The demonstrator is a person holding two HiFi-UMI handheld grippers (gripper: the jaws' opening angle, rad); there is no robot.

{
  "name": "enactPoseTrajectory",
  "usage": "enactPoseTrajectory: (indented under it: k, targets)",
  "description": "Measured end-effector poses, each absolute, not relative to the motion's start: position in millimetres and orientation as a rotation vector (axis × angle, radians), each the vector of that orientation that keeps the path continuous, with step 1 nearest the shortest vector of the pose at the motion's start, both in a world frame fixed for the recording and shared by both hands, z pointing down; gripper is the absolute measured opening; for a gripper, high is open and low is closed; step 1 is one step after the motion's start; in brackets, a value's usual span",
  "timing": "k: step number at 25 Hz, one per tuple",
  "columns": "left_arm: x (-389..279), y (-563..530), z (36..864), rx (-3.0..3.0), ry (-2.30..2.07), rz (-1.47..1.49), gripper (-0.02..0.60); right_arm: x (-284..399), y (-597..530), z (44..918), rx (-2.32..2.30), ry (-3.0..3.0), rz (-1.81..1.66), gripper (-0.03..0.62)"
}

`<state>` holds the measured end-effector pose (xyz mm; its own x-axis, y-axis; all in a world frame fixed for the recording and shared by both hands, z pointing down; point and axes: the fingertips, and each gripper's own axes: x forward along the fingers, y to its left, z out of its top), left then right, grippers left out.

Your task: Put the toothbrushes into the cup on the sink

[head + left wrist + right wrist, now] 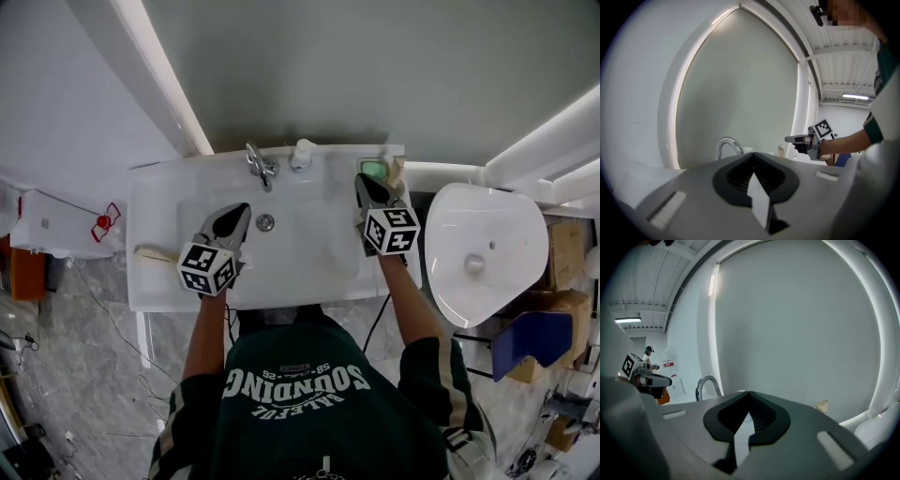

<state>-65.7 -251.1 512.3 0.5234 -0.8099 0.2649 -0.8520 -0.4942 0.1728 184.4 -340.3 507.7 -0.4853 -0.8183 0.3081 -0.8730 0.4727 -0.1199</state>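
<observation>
Facing a white sink (150,192) set against a grey wall, with a lit arch curving up on either side. Holding the left tongs (245,207) low over the basin, pressing the 2 jaws fully together and gripping nothing. Pointing their tips toward the faucet (260,165) just ahead, with the drain (265,222) just to the right. Holding the right tongs (361,179) over the sink's right rim, likewise clamping the jaws tight with nothing between them. Aiming those tips at what appears to be a green cup (373,169) sitting just ahead on the back corner, with a beige item (397,169) touching or just beside it on the right. Showing 1 pale toothbrush (155,253) lying flat on the ledge to the left of the left tongs, apart from them and well apart from the cup. Showing a white dispenser (302,153) at the back rim between the 2 tongs, and a white rounded fixture (483,248) to the right of the right tongs.
</observation>
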Motion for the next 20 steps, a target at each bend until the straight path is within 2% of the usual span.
enactPoseTrajectory:
  k: [12, 20]
  targets:
    - [-167, -226, 512, 2.48, -1.399, 0.182, 0.051, 68, -299, 490, 1.413, -2.56, 0.348, 0.002]
    - [-254, -199, 520, 2.386, -1.516, 0.141, 0.051, -53, -275, 465, 1.19, -2.705, 0.272, 0.002]
